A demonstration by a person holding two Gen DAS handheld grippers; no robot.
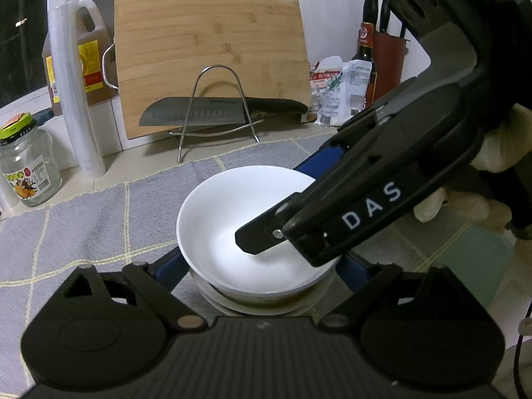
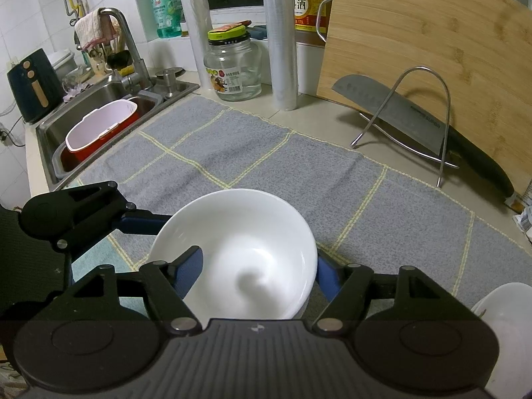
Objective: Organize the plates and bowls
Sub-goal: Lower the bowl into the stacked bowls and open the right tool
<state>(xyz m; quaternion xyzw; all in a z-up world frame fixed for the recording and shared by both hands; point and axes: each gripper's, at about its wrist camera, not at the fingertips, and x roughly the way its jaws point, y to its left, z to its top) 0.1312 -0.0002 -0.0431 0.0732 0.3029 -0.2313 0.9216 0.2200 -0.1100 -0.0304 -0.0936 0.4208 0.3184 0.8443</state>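
Observation:
A white bowl (image 1: 226,206) (image 2: 252,232) sits on top of a low stack of white dishes (image 1: 252,304) on the grey checked cloth (image 1: 83,226). My right gripper (image 1: 282,199) (image 2: 259,259) comes in from the right and straddles the bowl's wall. One of its fingers (image 1: 252,237) reaches inside to the bowl's middle, and the other lies against the outer rim. It is shut on the bowl. My left gripper (image 1: 259,262) stands open, with a blue finger on each side of the stack under the bowl. One of the left fingers (image 2: 143,222) shows behind the bowl.
A wooden cutting board (image 1: 209,56) leans at the back, with a knife (image 1: 212,109) on a wire rack. A glass jar (image 1: 28,166), a film roll (image 1: 74,99) and bottles stand at the left. The sink (image 2: 99,116) holds a red and white container. Another white dish (image 2: 505,326) lies at the right.

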